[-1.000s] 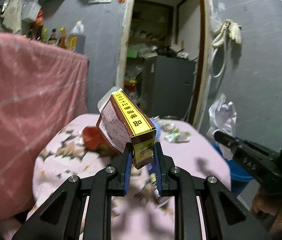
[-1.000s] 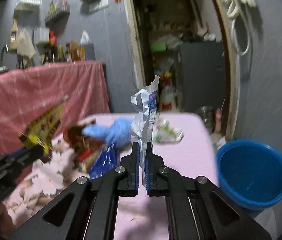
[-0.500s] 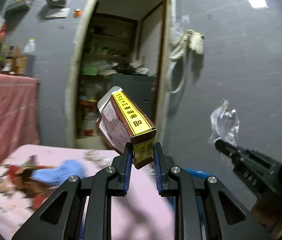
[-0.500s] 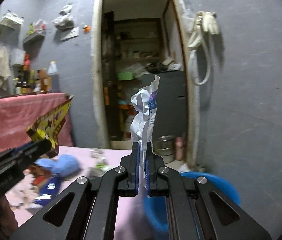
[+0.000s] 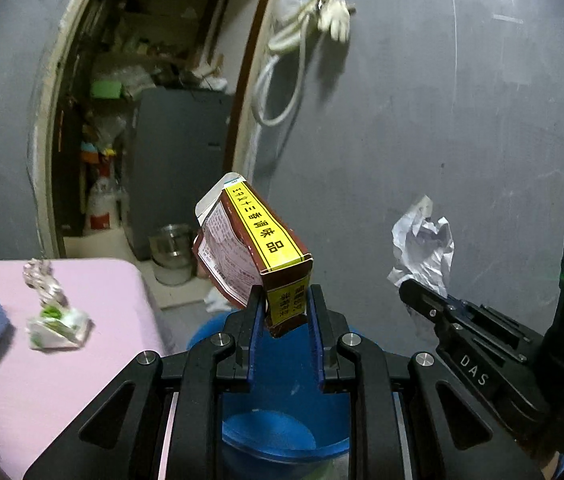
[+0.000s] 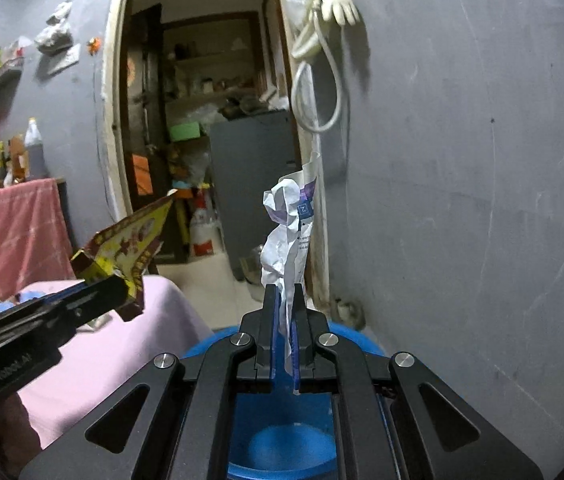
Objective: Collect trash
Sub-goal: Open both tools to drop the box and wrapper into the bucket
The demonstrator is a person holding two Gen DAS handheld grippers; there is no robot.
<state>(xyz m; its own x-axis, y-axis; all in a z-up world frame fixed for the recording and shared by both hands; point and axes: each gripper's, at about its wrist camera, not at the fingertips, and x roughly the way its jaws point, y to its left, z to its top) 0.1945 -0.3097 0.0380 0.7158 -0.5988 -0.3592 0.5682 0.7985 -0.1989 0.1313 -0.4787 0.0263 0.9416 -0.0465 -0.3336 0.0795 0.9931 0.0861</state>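
Both tools loaded above blue plastic bucket (image 5: 282, 432)
Left tool (image 5: 284, 312) pinches light, crushable brown-yellow cardboard carton (image 5: 254, 248) by its corner; right tool (image 6: 285, 320) clamps flimsy crumpled white paper wrapper (image 6: 288, 232).

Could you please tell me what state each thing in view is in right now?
Left claw: shut on the box.
Brown and yellow cardboard seasoning box: held up, tilted, top flap open.
Right claw: shut on the paper.
Crumpled white paper wrapper: pinched upright.
Round blue plastic bucket: open below both claws.
Green and white wrapper: lying on the pink tablecloth.
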